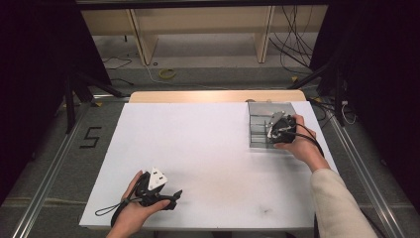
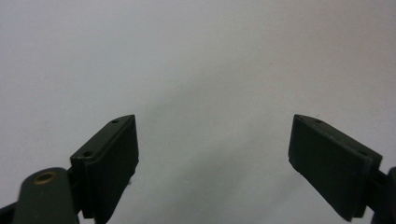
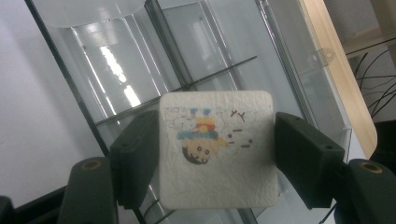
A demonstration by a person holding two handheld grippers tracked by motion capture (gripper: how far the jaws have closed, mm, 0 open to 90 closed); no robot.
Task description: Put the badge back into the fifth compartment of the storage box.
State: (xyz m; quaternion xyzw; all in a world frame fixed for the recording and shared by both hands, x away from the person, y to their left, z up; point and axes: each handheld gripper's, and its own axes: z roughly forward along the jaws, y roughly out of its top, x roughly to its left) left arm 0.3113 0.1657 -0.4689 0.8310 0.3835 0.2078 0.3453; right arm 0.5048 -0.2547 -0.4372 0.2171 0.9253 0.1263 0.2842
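Note:
A white square coaster (image 3: 217,149) with a small cartoon figure printed on it sits between the jaws of my right gripper (image 3: 214,156), which is shut on its two side edges. Just behind and below the coaster is a clear plastic box (image 3: 140,70) with thin dividers. In the high view the box (image 1: 257,124) stands at the table's far right, with my right gripper (image 1: 277,130) over its right side. My left gripper (image 1: 173,198) rests near the front left of the white table (image 1: 208,148). Its jaws stand wide apart and open (image 2: 212,154), with bare white surface between them.
A light wooden strip (image 1: 213,96) runs along the table's far edge. Beyond it are a wooden shelf frame (image 1: 143,39) and loose cables (image 1: 297,49) on the floor. A "5" mark (image 1: 90,137) lies on the floor at the left. Metal rails (image 1: 49,178) flank the table.

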